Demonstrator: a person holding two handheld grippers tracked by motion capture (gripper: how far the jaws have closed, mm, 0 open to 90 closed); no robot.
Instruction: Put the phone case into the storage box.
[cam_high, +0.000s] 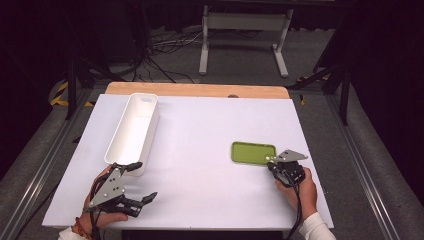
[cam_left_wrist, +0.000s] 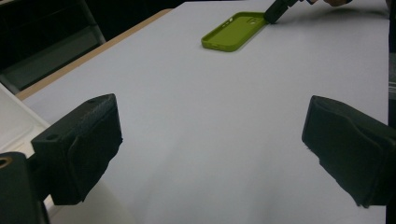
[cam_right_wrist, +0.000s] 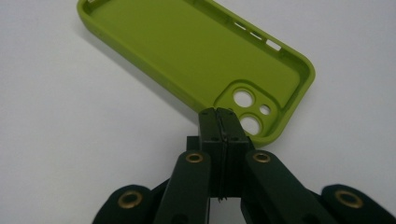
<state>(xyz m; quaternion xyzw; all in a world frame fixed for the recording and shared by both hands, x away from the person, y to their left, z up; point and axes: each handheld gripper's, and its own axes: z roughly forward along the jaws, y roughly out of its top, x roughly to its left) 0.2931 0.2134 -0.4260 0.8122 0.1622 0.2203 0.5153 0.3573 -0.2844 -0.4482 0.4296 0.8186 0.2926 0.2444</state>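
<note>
Green silicone phone case (cam_high: 253, 152) lies flat on the white table (cam_high: 210, 150), open side up, on the person's right half, well apart from the long white bin (cam_high: 132, 131) at far left. Right gripper (cam_right_wrist: 218, 114) has its jaws pressed together; tips sit at the case's rim by the camera cutout (cam_right_wrist: 250, 105). They look to be pinching the thin wall at that corner, tho whether the rim is truly betw. the pads is hard to tell from the right gripper view, since the pads meet w/ almost no gap. In the left gripper view the same gripper (cam_left_wrist: 275, 11) meets the case (cam_left_wrist: 235, 30) at its far end. Left gripper (cam_high: 141, 181) is spread wide, nothing betw. its pads (cam_left_wrist: 88, 149), hovering low near the bin's near end. Handling, as a guess: case is v. light, soft and bendy, so held by one corner it'll likely droop and twist; matte rubbery skin should grip the pads well, not slippery, not fragile. Best hold prob. the side wall, pinched across the rim on a long edge nearer the middle, or the thicker camera corner. A thin-lip pinch could peel off if swung fast.
</note>
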